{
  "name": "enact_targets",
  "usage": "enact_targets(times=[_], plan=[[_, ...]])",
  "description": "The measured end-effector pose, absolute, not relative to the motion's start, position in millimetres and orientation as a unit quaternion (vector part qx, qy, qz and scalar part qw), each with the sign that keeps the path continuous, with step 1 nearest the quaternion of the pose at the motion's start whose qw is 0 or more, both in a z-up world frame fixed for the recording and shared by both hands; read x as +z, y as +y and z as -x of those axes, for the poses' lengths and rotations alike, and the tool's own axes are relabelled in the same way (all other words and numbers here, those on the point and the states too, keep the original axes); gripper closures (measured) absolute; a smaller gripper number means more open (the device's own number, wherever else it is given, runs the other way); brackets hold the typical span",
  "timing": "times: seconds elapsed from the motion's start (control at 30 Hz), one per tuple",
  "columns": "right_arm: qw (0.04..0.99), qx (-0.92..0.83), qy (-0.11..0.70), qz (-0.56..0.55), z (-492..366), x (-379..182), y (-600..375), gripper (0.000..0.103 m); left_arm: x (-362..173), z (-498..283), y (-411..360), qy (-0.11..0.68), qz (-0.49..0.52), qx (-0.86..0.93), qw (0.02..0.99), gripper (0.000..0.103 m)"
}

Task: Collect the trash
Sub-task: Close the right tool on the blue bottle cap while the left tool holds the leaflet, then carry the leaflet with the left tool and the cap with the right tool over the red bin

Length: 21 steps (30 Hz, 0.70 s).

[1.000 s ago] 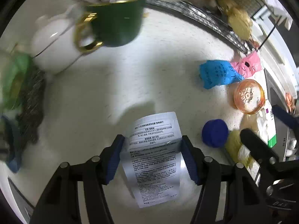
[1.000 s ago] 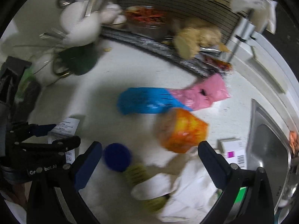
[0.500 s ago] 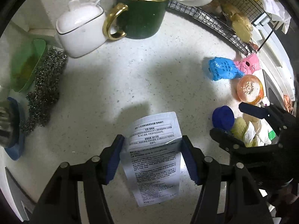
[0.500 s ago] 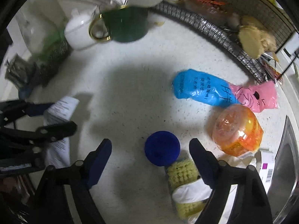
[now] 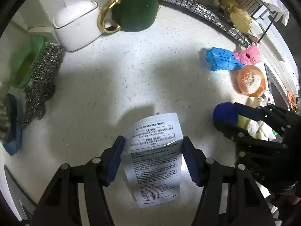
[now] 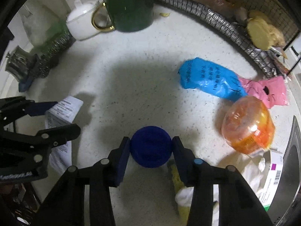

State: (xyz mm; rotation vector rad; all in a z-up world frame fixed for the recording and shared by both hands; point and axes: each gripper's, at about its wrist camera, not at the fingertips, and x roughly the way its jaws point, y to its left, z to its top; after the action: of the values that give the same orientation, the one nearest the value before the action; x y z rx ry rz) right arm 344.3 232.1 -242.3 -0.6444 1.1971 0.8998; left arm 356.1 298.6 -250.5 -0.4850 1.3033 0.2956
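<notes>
Over the bench (image 5: 150, 71), the left gripper (image 5: 153, 158) jaws clamp a printed leaflet (image 5: 156, 162); the right gripper (image 6: 151, 149) jaws pinch a blue cap (image 6: 150, 146).

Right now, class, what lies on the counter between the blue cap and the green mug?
Nothing: in the right wrist view, the stretch from the blue cap up to the green mug is bare speckled counter.

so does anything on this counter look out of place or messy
Yes: loose litter on the counter. A crumpled blue bag and pink bag lie by the rack, and an orange container is tipped on its side.
</notes>
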Motion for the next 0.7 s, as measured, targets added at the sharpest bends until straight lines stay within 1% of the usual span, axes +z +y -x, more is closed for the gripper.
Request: enact_targets(times=[0.33, 0.43, 0.53, 0.7], plan=[[0.729, 0.401, 0.504, 0.231, -321.7, -185.6, 177.0, 0.06, -198.0, -336.4, 242.7, 0.555, 0.206, 0.107, 0.799, 0.044], [0.748, 0.39, 0.49, 0.222, -313.3, -163.2, 139.8, 0.06, -182.9, -333.5, 216.9, 0.543, 0.198, 0.085, 0.812, 0.044], [0.765, 0.372, 0.481, 0.213, -317.1, -153.4, 103.6, 0.06, -166.0, -329.0, 187.2, 0.525, 0.185, 0.054, 0.829, 0.044], [0.792, 0.344, 0.47, 0.184, -305.8, -134.3, 43.6, 0.06, -146.6, -322.2, 134.3, 0.518, 0.158, 0.007, 0.84, 0.044]])
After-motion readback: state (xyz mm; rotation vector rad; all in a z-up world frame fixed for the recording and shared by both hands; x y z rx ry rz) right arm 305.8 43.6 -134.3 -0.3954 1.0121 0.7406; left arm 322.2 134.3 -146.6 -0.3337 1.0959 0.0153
